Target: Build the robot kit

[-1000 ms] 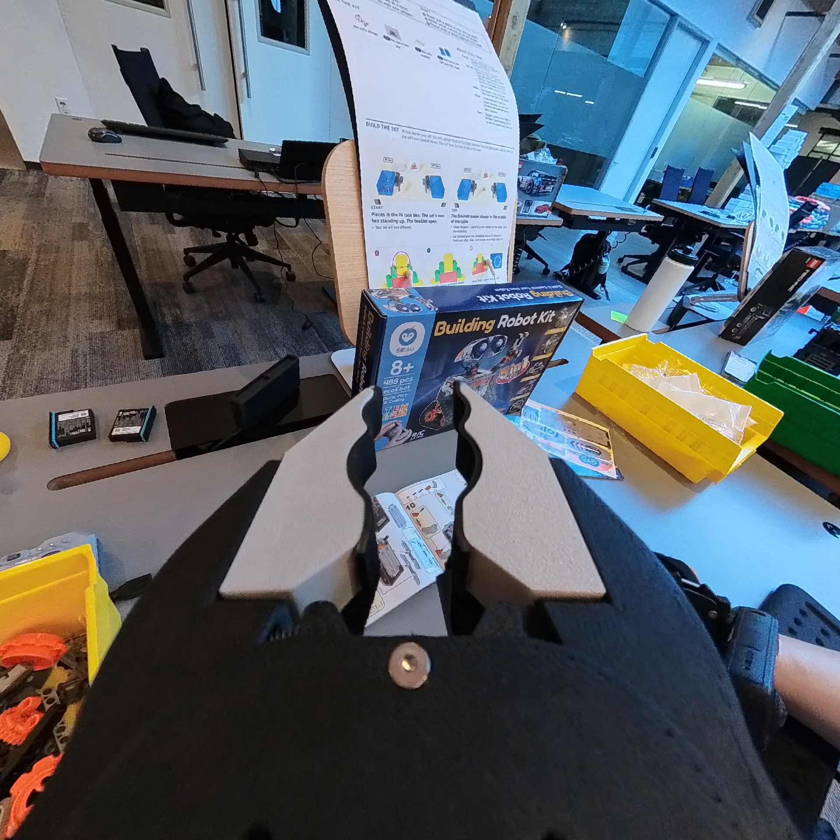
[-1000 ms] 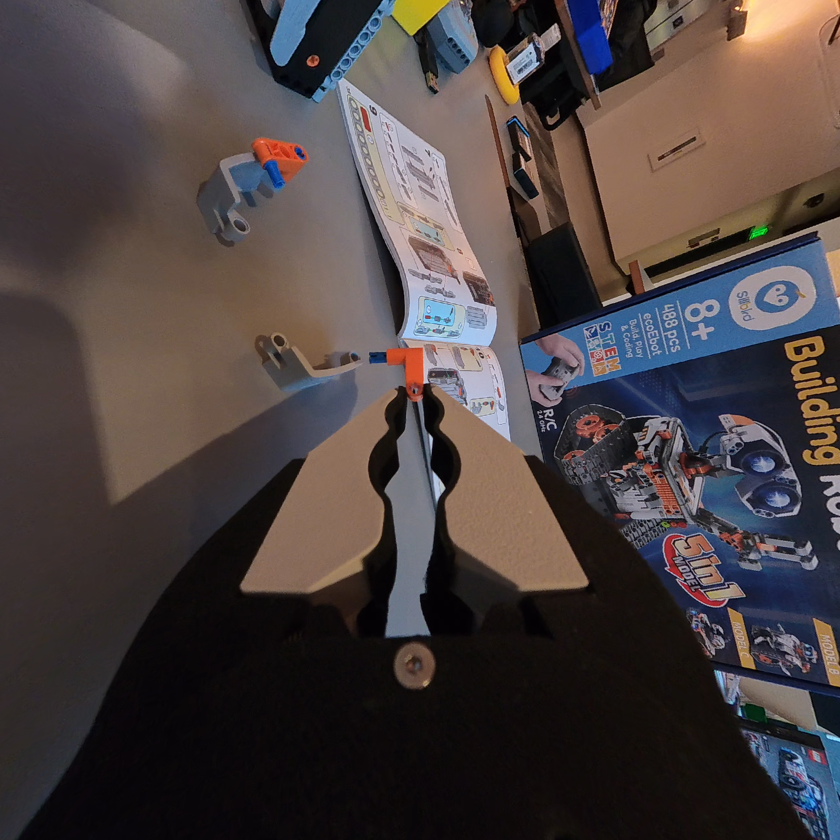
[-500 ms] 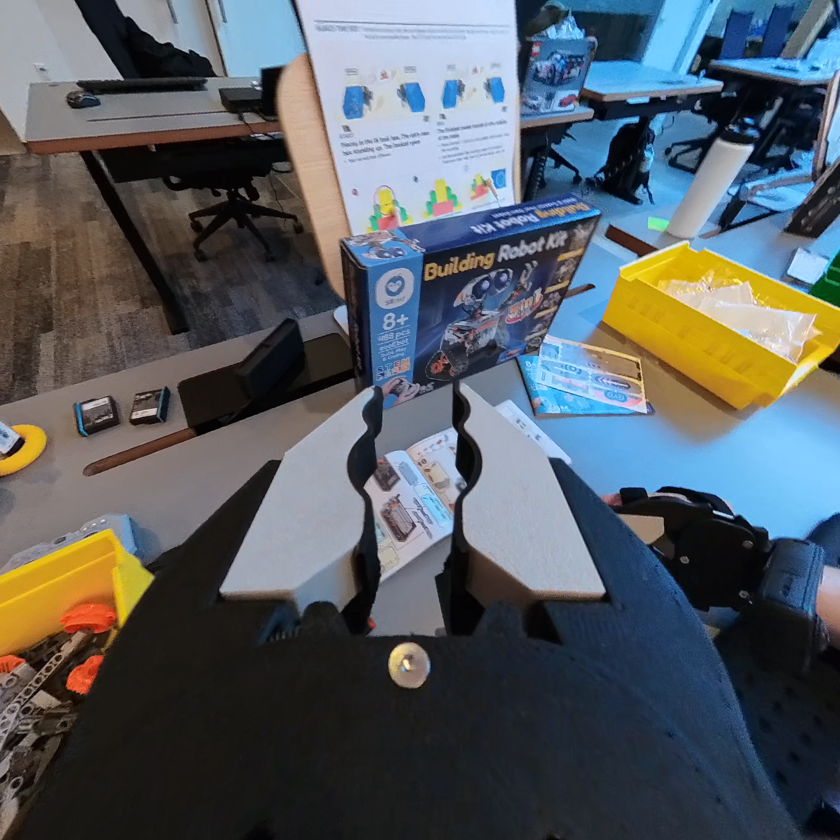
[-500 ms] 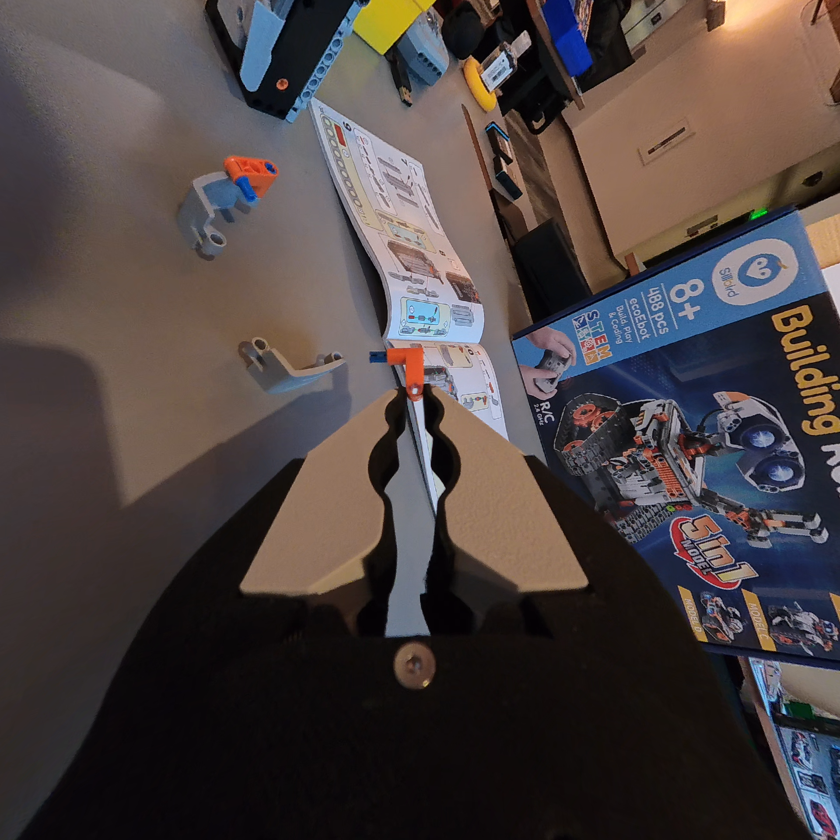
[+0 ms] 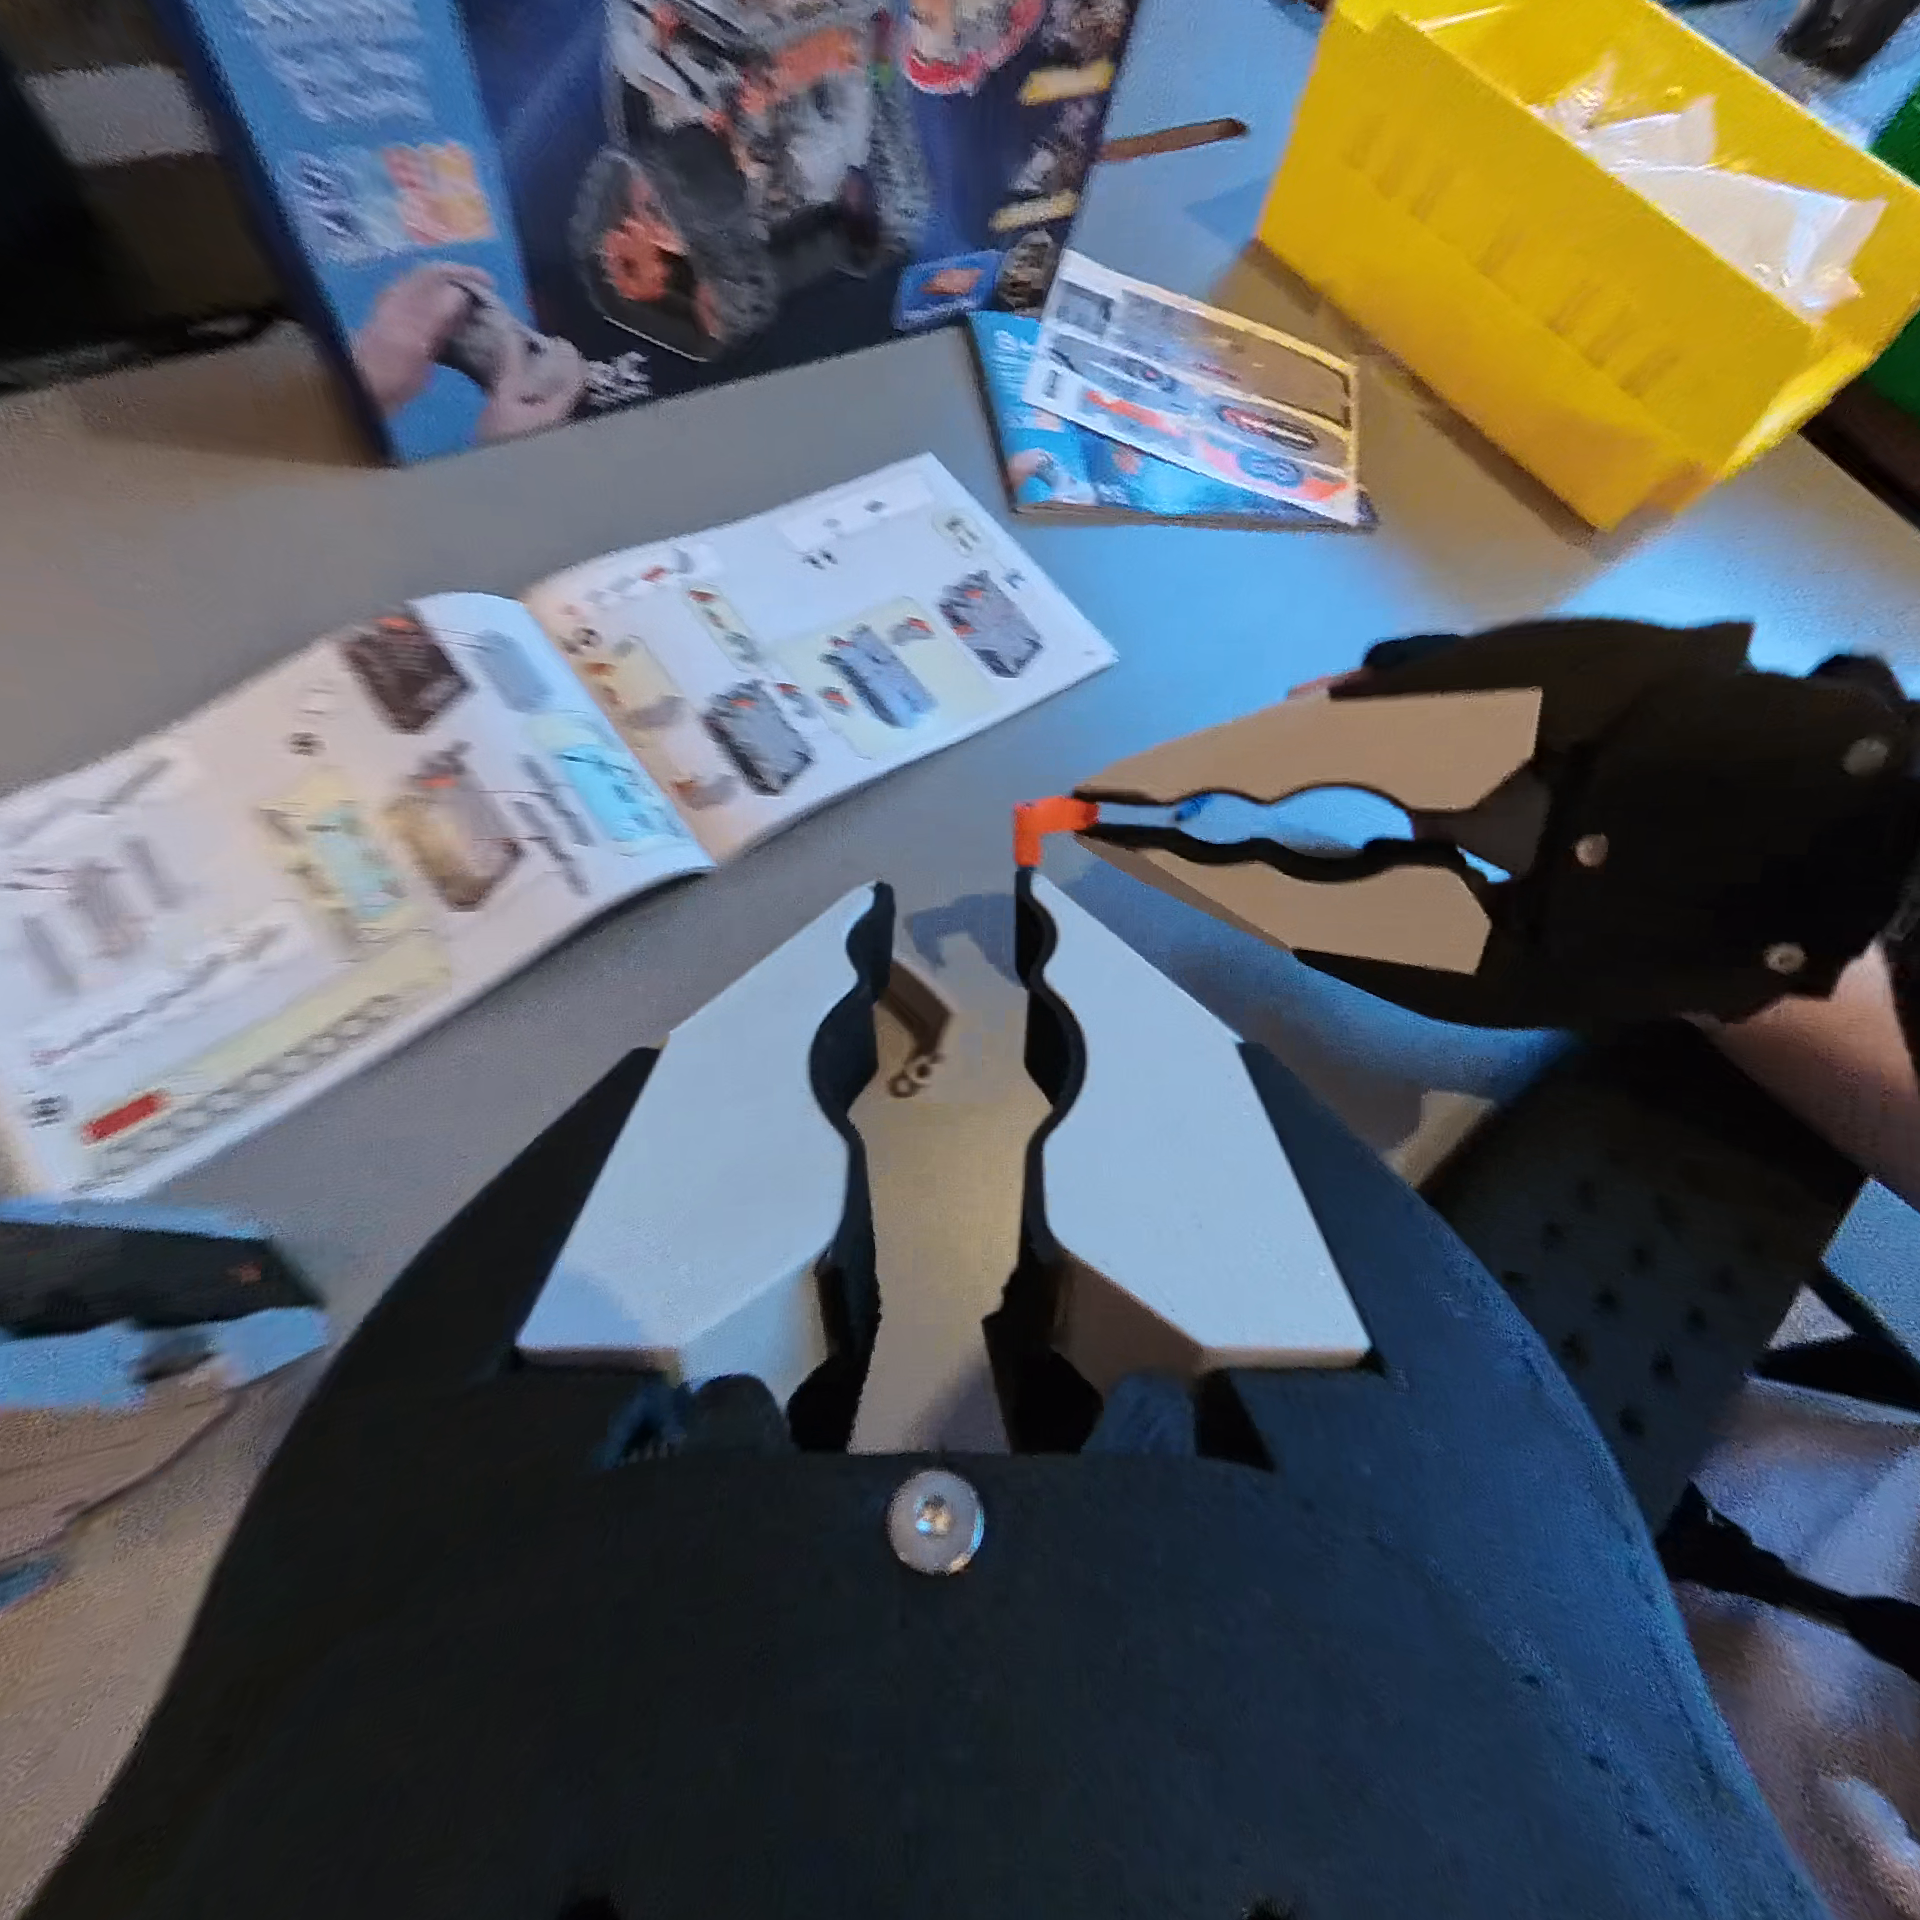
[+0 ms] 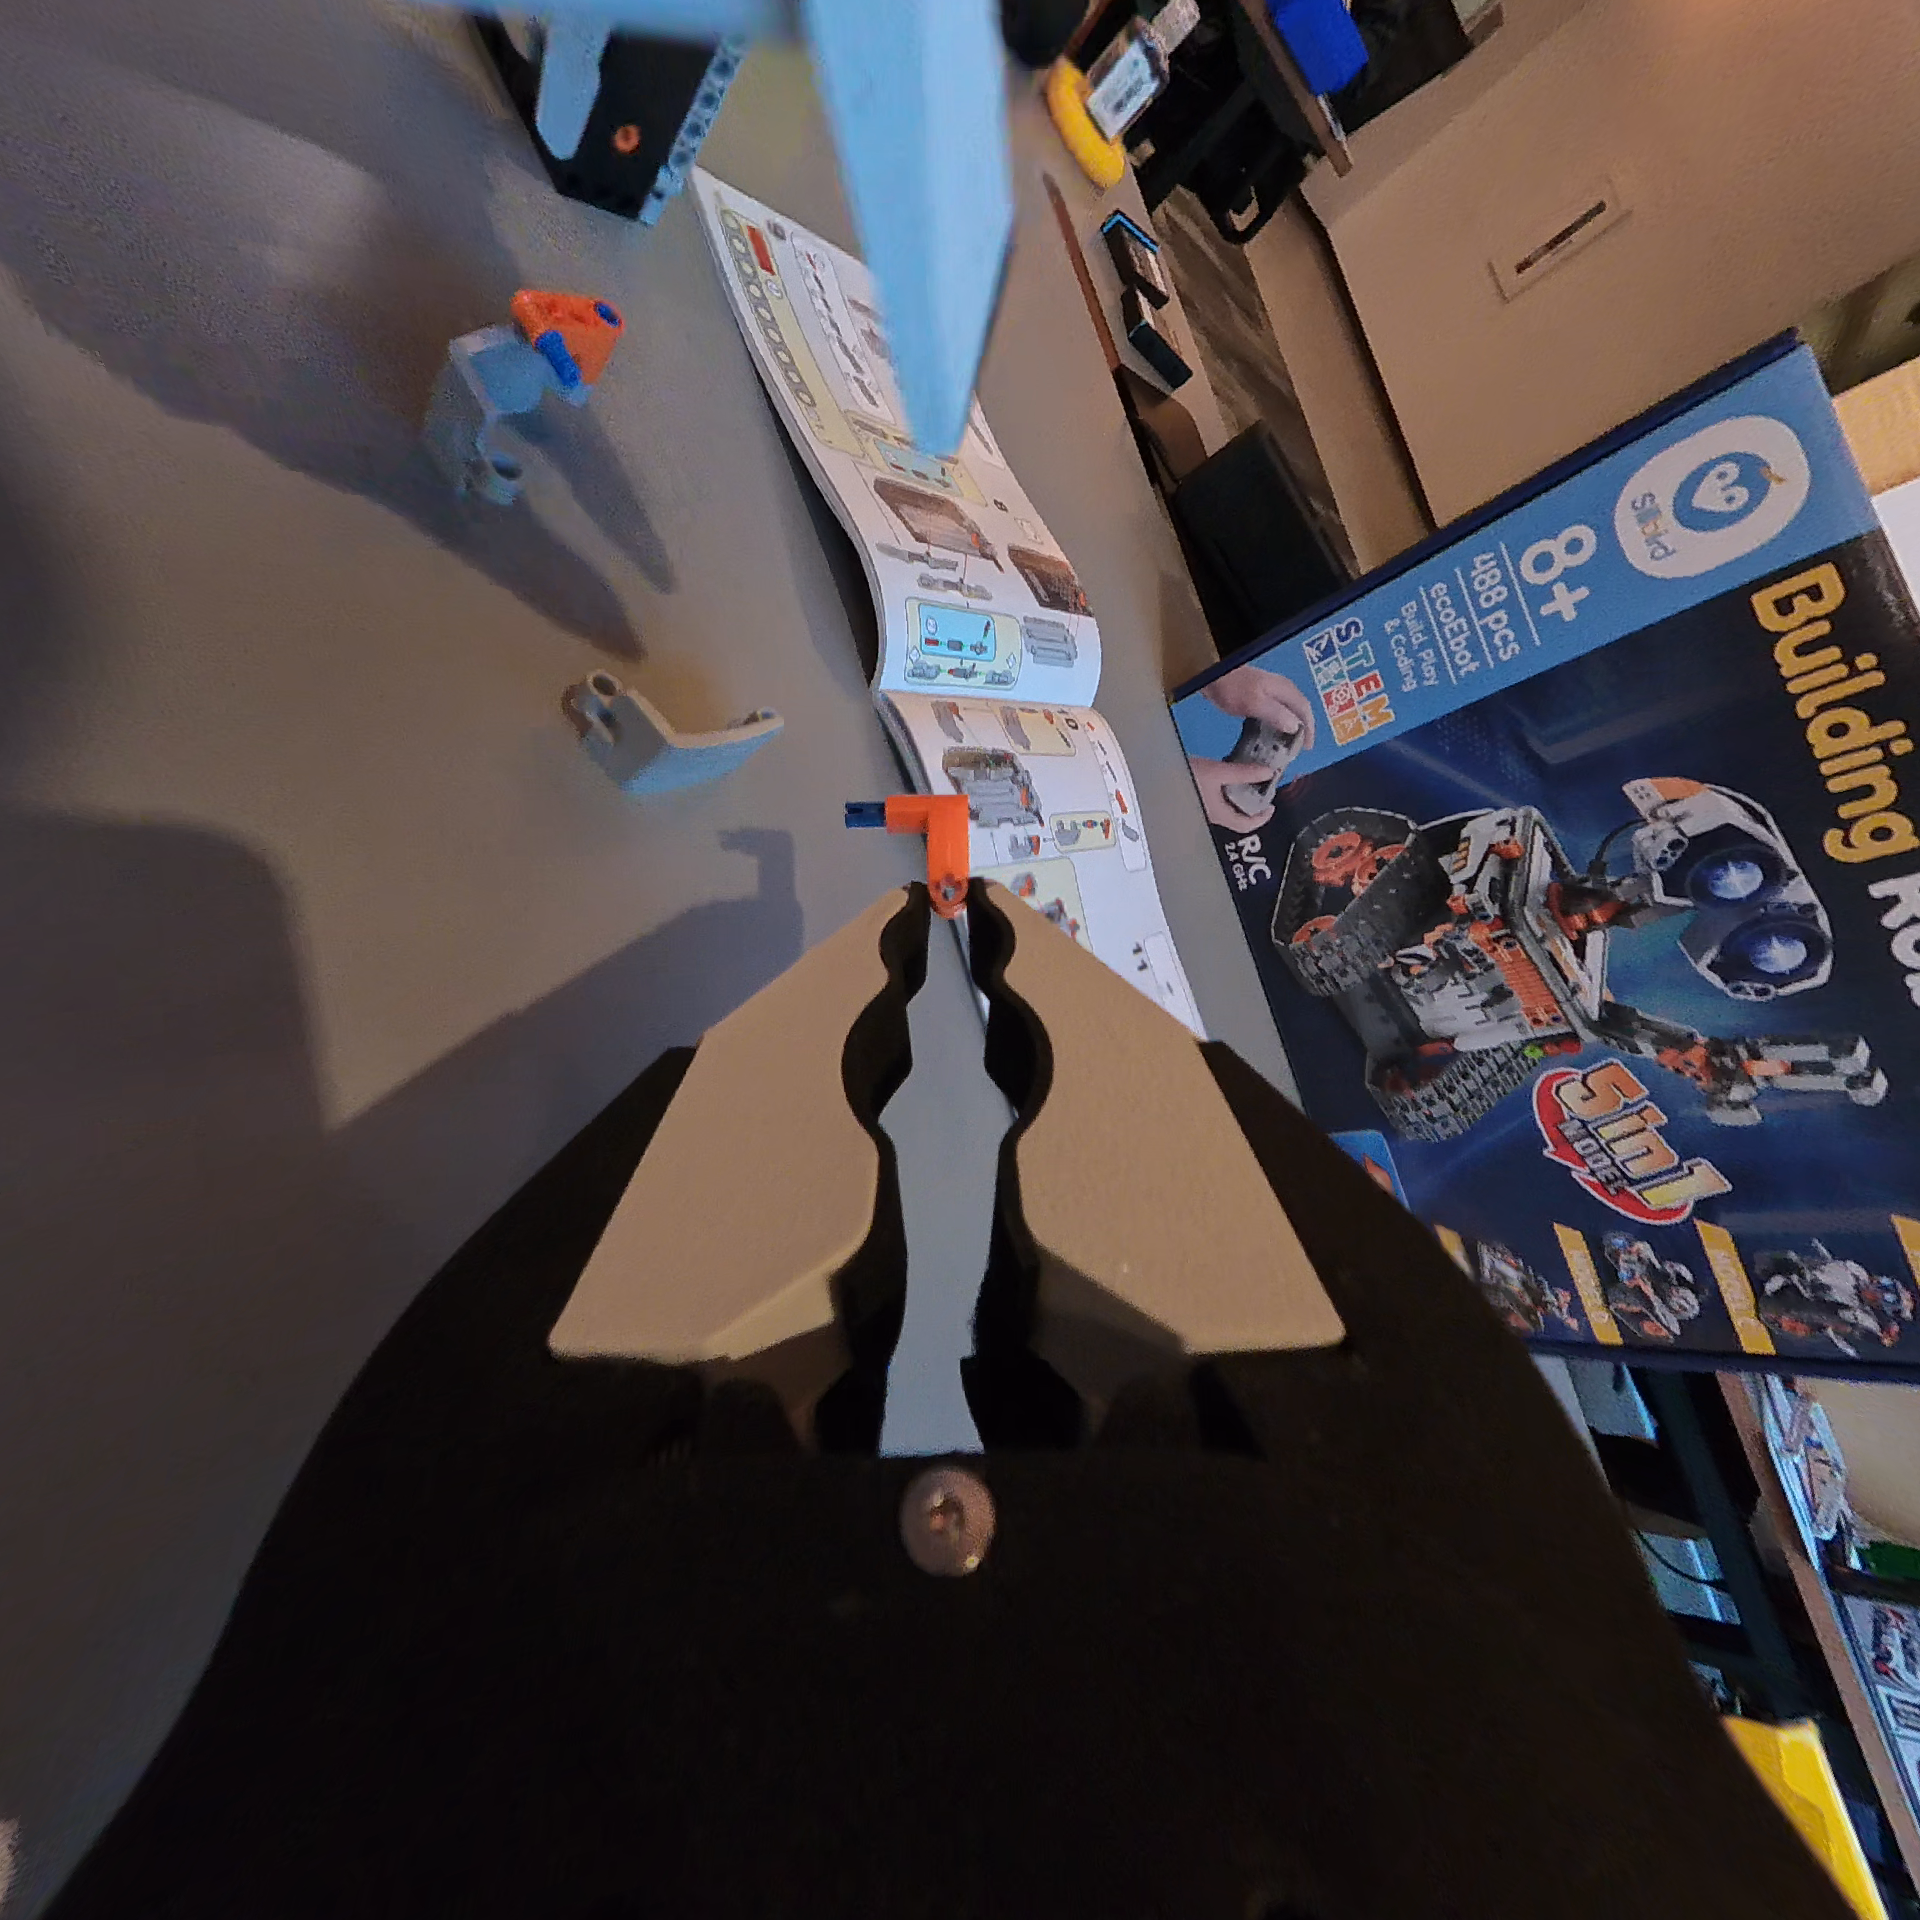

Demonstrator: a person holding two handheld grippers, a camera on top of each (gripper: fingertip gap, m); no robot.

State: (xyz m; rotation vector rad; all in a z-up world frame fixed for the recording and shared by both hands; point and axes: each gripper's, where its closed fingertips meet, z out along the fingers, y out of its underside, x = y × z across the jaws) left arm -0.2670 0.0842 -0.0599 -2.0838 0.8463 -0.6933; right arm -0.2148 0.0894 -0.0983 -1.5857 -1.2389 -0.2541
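My right gripper (image 6: 945, 896) is shut on an orange L-shaped connector (image 6: 932, 834) with a blue pin, held just above the grey table. It also shows in the left wrist view (image 5: 1086, 816) with the connector (image 5: 1039, 828) at its tips. My left gripper (image 5: 954, 891) is open and empty, pointing down at the table. A grey angled piece (image 5: 916, 1023) lies on the table between and below its fingers. In the right wrist view that piece (image 6: 665, 743) lies left of the connector. One left finger (image 6: 914, 208) comes in from the top.
An open instruction booklet (image 5: 582, 748) lies left of the grippers. A blue kit box (image 6: 1558, 883) stands behind it. A grey and orange assembly (image 6: 520, 384) and a black block (image 6: 623, 125) lie farther off. A yellow bin (image 5: 1538, 239) and a leaflet (image 5: 1184, 416) sit at the right. The left gripper's tips are roughly 8 cm from the right gripper's.
My left gripper has tipped down and moved in toward the table, now over the grey angled piece and close to the right gripper. The right gripper has kept its hold and barely moved.
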